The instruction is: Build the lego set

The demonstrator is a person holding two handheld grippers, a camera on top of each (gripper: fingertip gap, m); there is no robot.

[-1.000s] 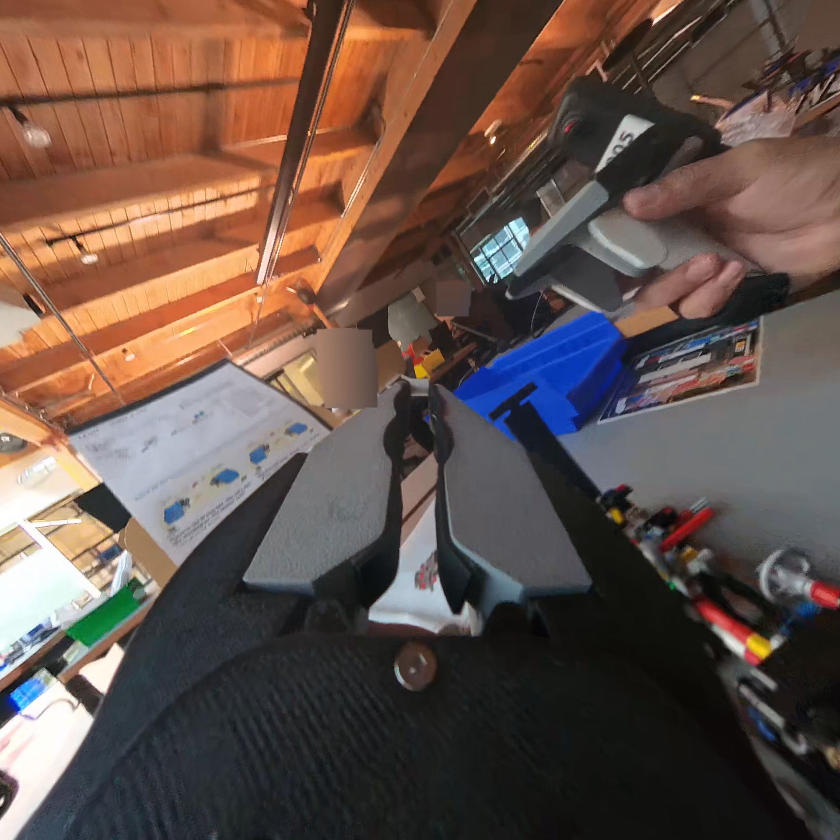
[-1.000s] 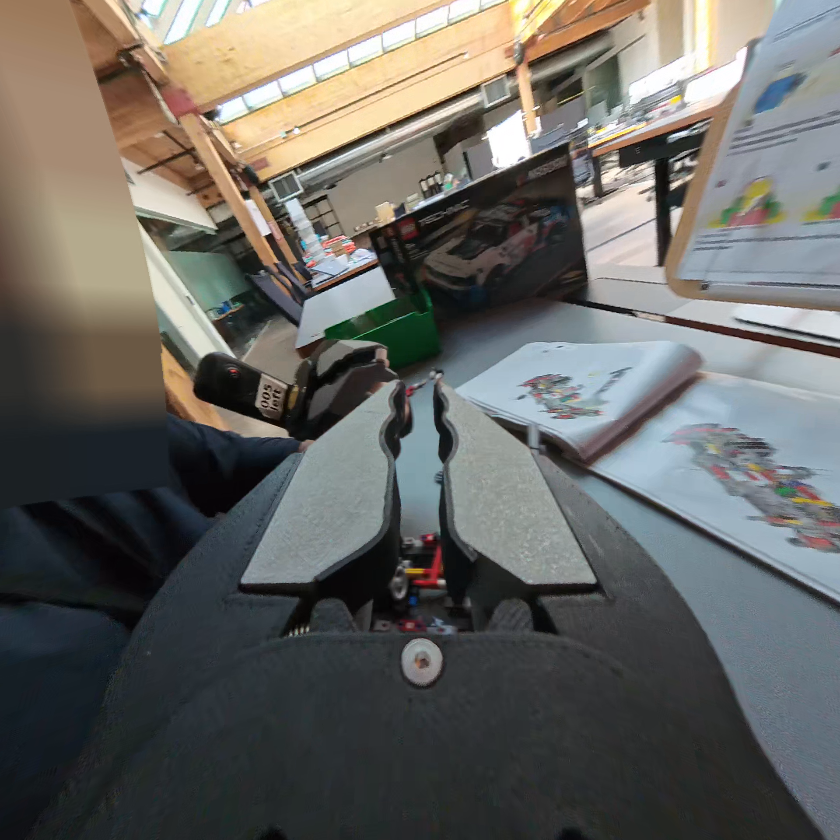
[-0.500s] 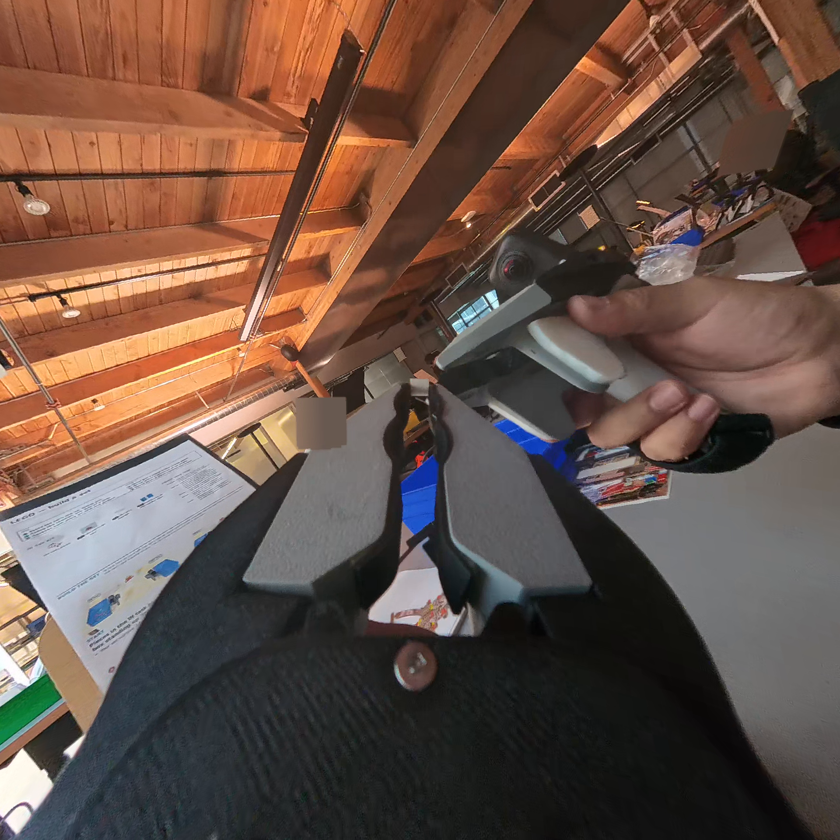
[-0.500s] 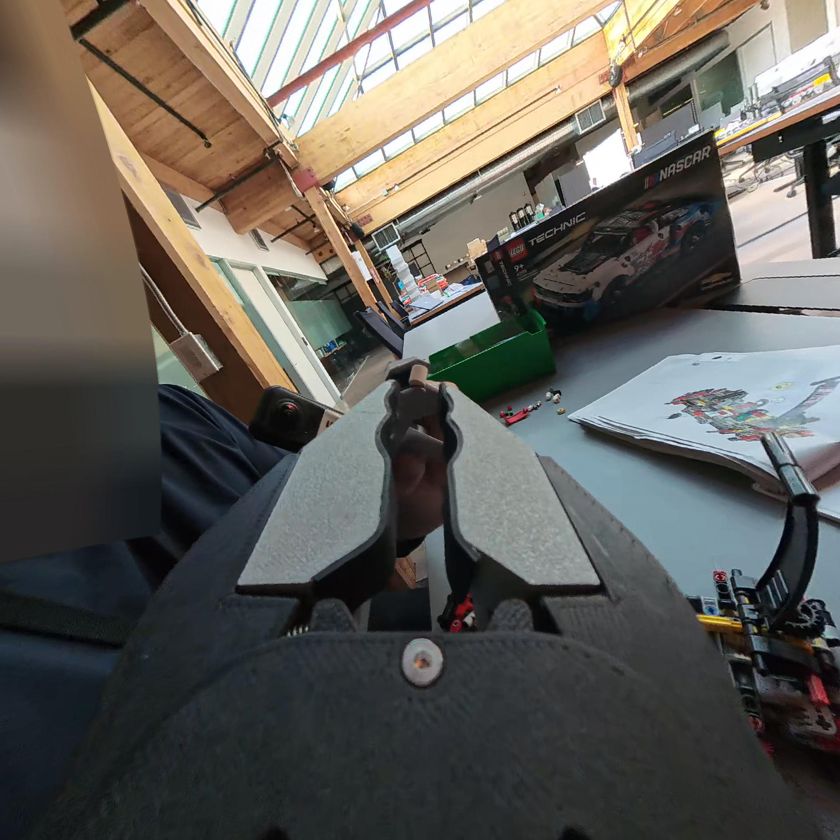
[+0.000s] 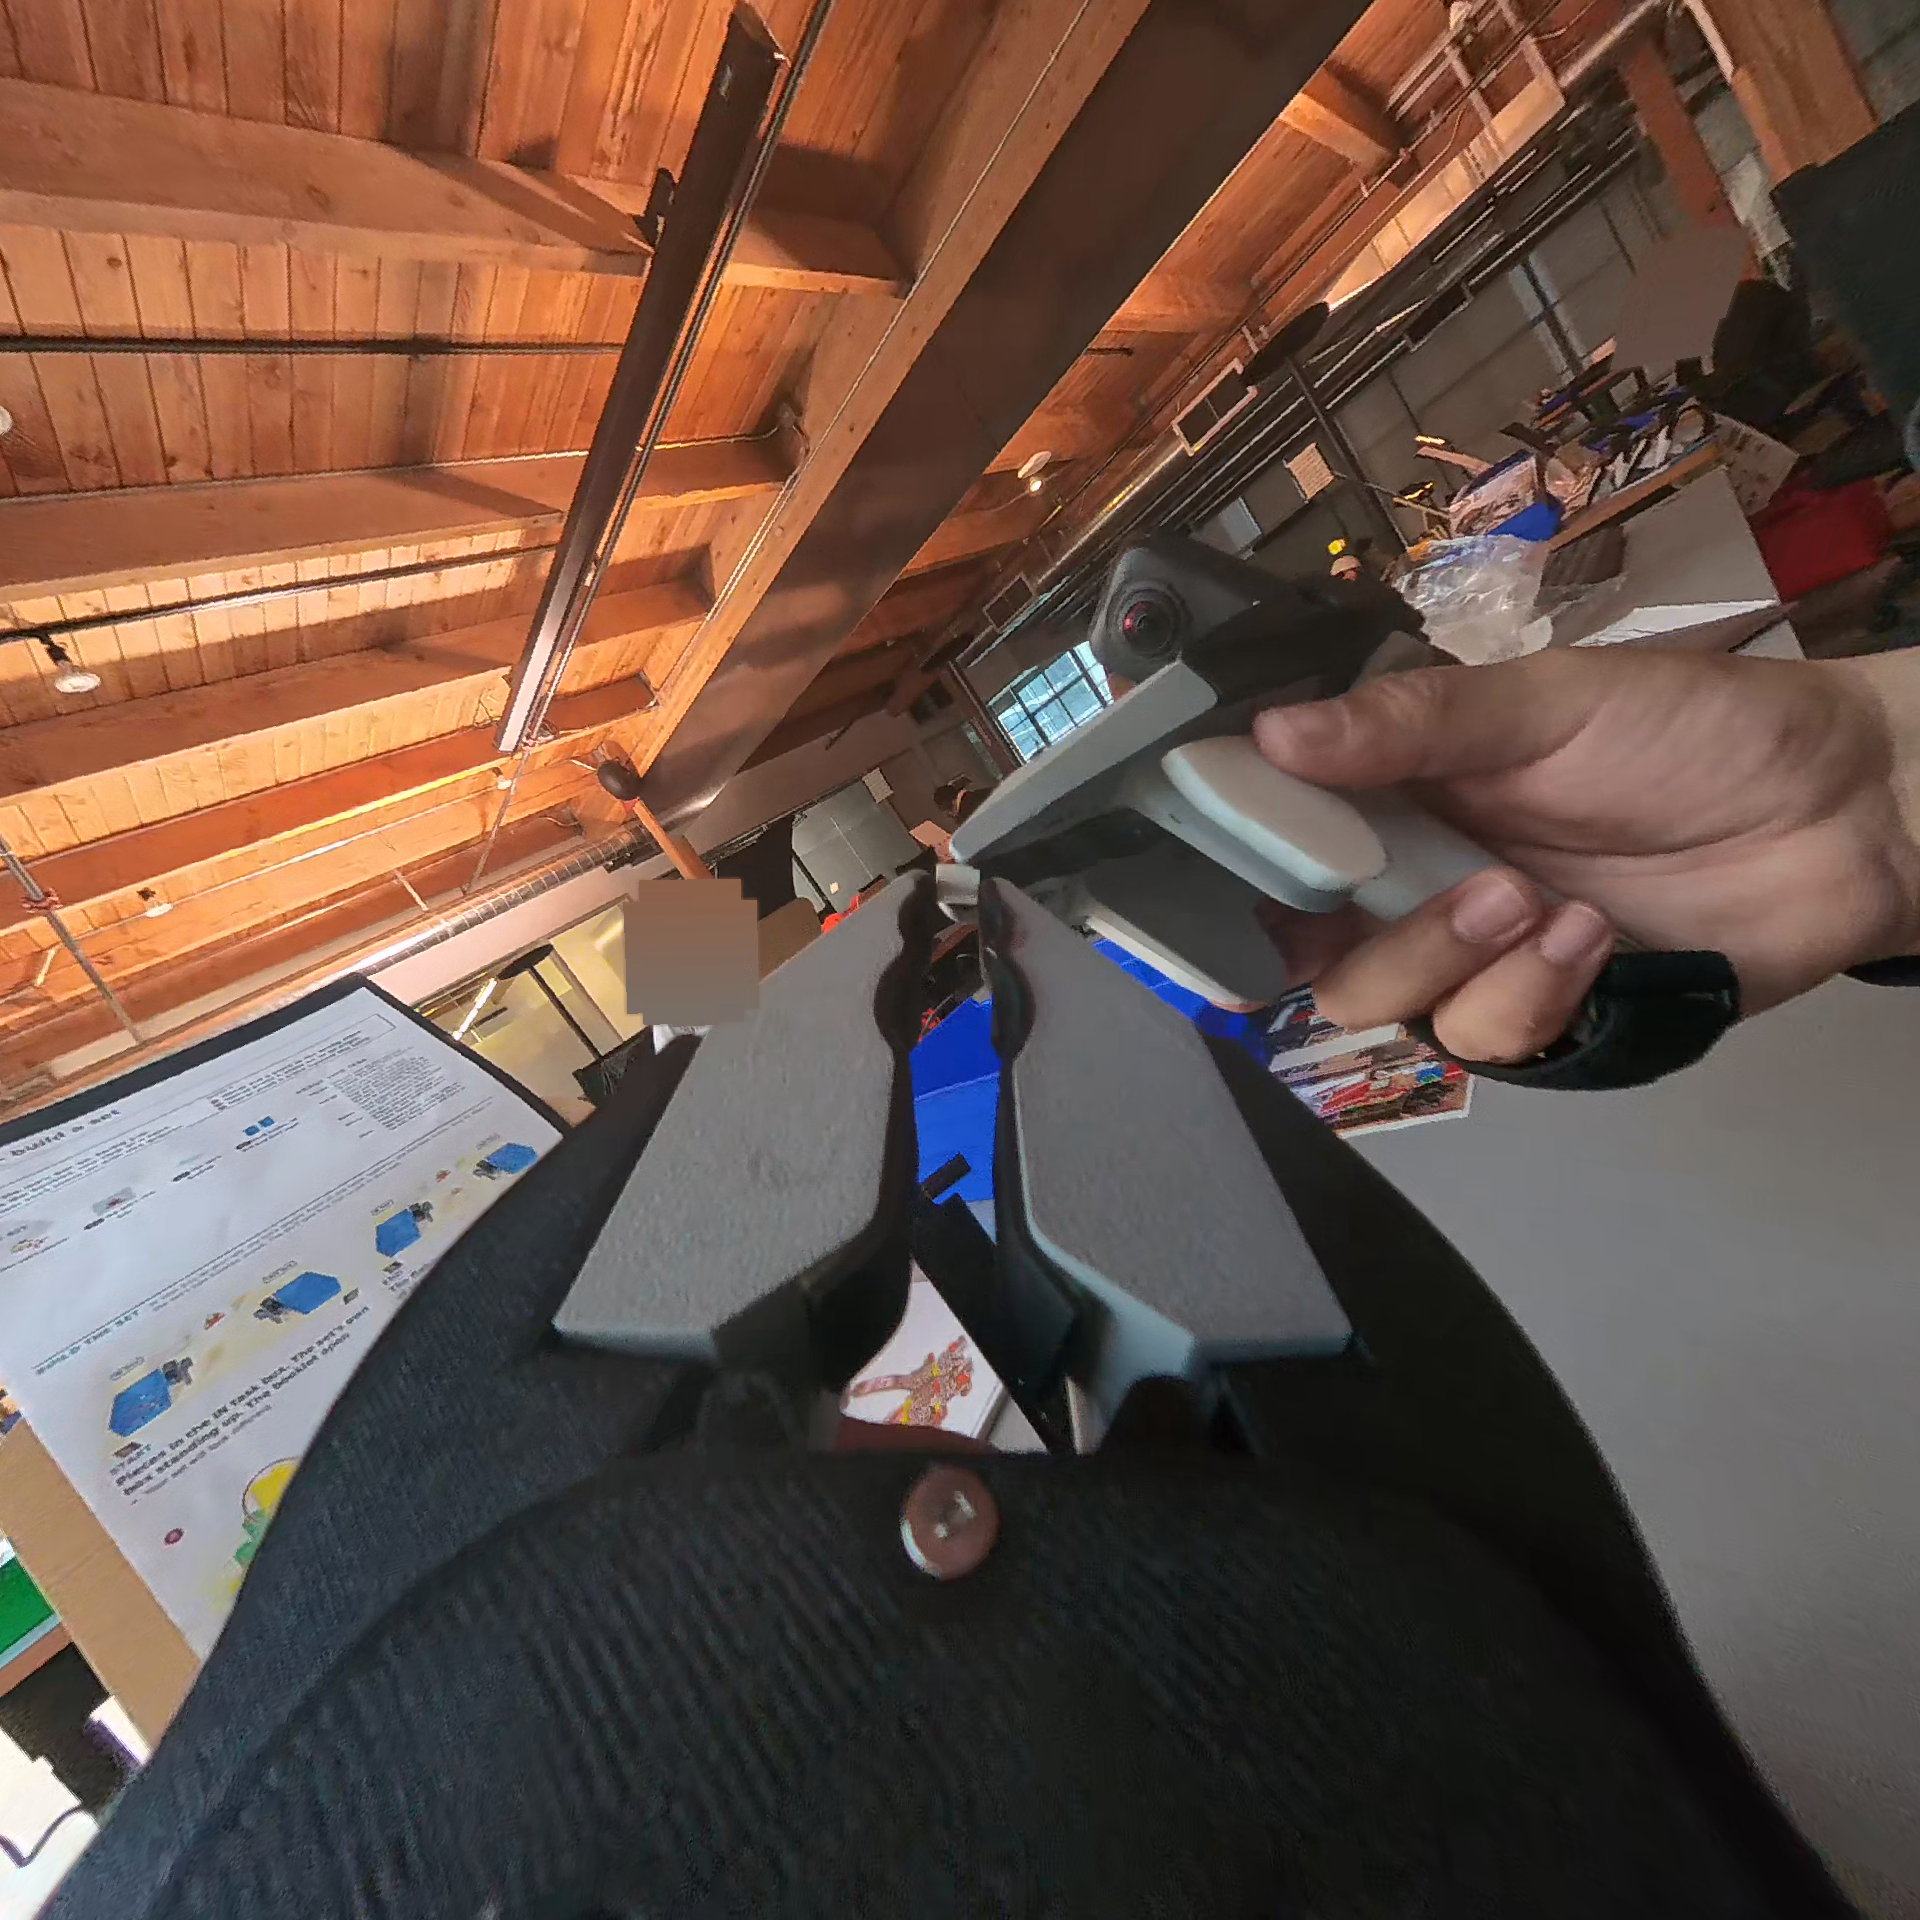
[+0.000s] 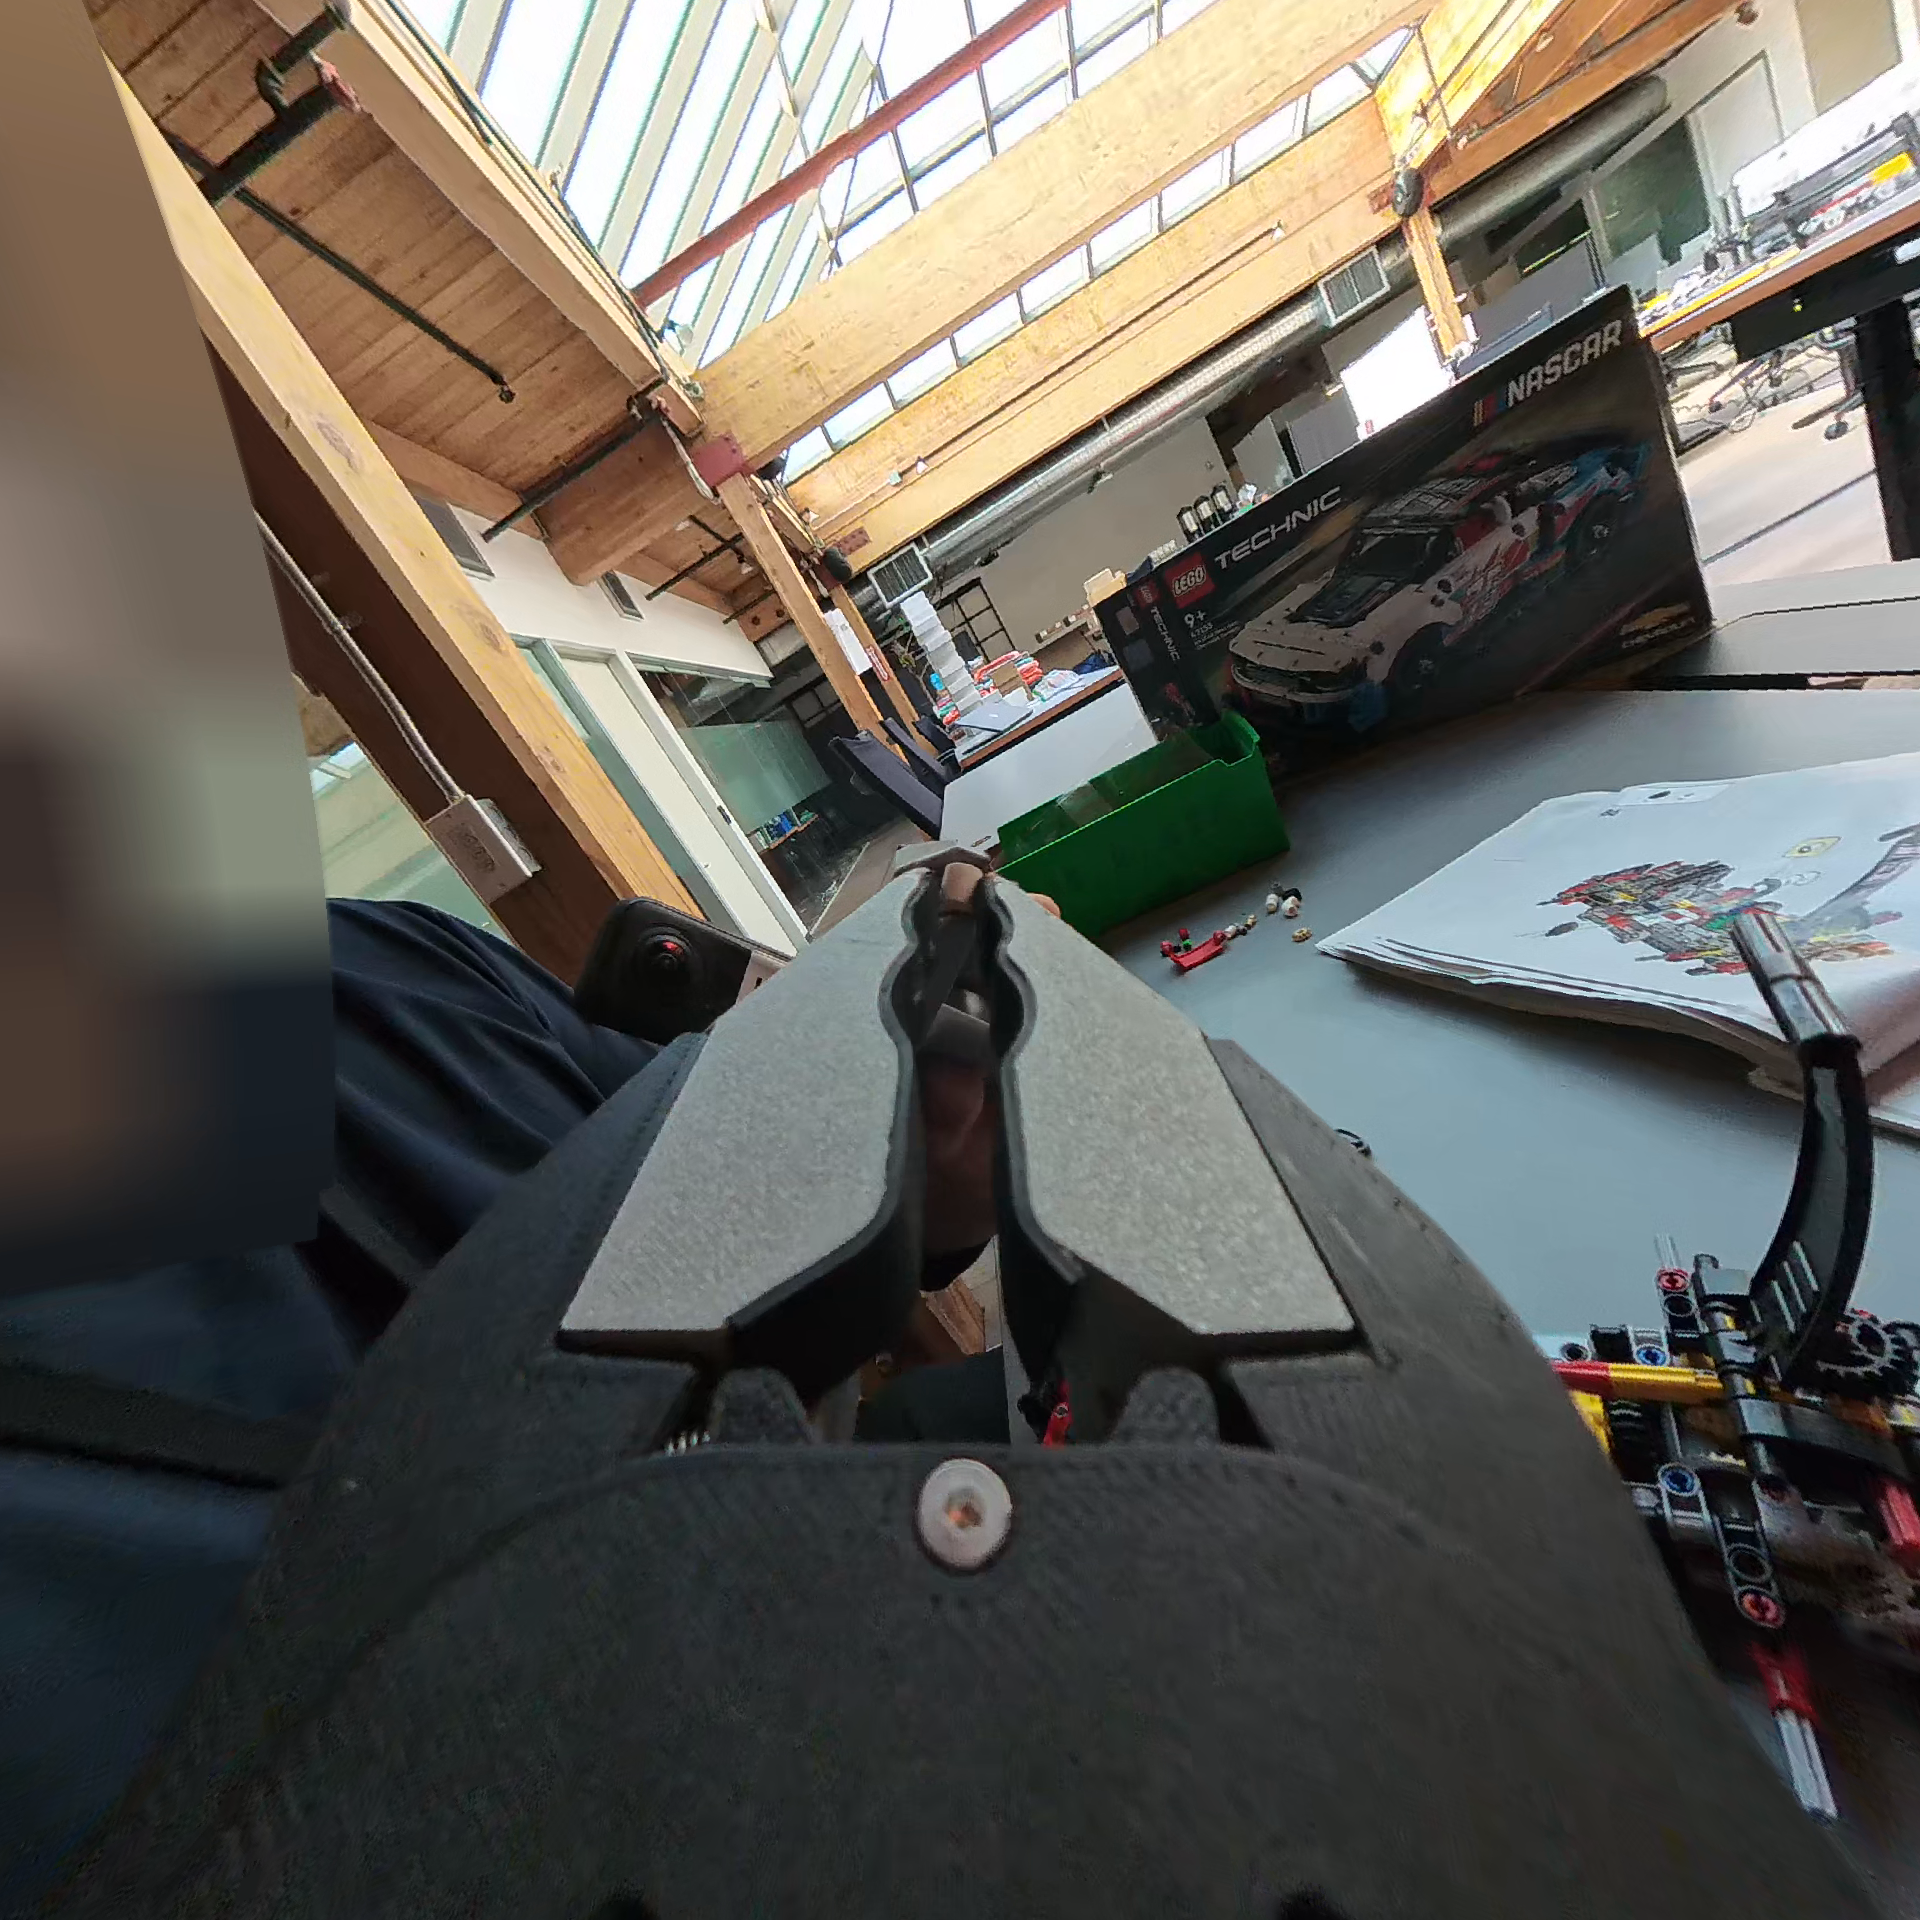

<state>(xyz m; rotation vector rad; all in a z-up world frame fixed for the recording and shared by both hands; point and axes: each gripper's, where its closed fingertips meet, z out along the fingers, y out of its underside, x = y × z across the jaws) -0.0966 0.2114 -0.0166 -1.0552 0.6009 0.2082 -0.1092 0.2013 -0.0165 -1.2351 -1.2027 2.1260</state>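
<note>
Tip to tip above the grey table [image 6: 1455, 1091]: my left gripper [image 5: 958, 906], jaws nearly closed, pinches a small pale piece [image 5: 958, 883]. My right gripper [image 6: 956, 902], likewise nearly closed, grips a small tan peg [image 6: 956, 881]. I cannot tell whether they are one part.

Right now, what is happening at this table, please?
A person holds a hand-held gripper in each hand, both lifted above the grey table. The left hand-held gripper pinches a small pale piece at its fingertips, and the right hand-held gripper has its tips nearly shut on a small tan piece right there. A half-built brick model, an open booklet and a green bin rest on the table.
</note>
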